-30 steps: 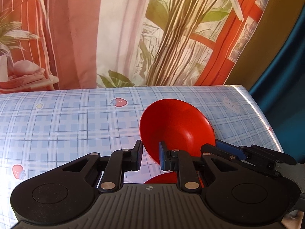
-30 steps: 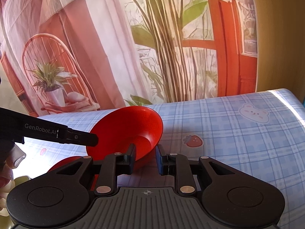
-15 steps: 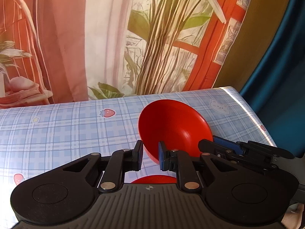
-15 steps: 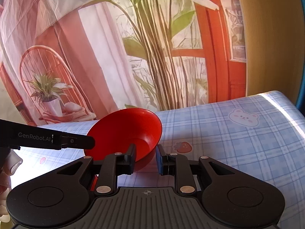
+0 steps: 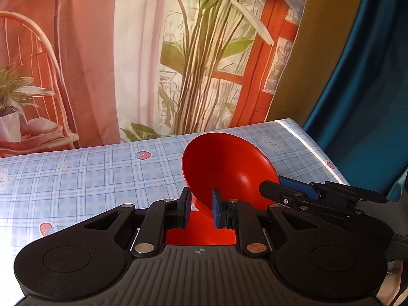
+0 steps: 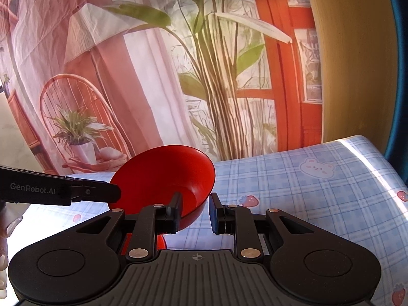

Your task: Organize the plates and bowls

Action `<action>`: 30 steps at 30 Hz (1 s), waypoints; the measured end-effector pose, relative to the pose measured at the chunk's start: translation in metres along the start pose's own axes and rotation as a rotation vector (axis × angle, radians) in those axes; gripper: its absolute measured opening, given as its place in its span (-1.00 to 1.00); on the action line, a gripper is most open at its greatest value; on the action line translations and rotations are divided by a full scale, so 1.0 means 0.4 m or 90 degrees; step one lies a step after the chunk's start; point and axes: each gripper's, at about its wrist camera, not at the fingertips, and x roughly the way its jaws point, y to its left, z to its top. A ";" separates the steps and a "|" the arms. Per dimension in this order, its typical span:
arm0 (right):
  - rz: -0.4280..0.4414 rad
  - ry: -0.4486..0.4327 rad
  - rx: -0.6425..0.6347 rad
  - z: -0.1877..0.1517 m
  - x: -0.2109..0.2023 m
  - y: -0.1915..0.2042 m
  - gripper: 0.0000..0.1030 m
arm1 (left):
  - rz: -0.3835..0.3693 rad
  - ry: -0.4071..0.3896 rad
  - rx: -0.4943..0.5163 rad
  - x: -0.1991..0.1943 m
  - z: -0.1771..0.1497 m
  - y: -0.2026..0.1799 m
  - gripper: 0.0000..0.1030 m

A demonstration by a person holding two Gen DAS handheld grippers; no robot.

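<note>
A glossy red bowl (image 5: 227, 170) is tilting steeply on its side above the surface (image 5: 89, 178), its open mouth facing up and toward the left wrist camera, with its lower rim sitting between the two fingers of the left gripper (image 5: 201, 210). In the right wrist view the same bowl (image 6: 163, 176) is leaning with its hollow turned toward the left, its lower edge lying against the left finger of the right gripper (image 6: 195, 213). Below it, a second red dish (image 5: 201, 234) is lying flat on the surface, mostly hidden, so its shape is not showing clearly.
</note>
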 end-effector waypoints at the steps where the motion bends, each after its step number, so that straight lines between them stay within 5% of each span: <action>1: 0.000 0.000 -0.001 -0.002 -0.008 0.004 -0.60 | 0.000 -0.001 0.000 -0.010 -0.005 -0.003 -0.65; 16: 0.005 0.018 -0.020 -0.059 -0.070 0.079 -0.59 | 0.018 0.010 -0.010 -0.091 -0.087 -0.003 -0.64; 30: 0.008 0.046 -0.038 -0.093 -0.053 0.109 -0.59 | 0.025 0.042 -0.022 -0.071 -0.125 0.027 -0.64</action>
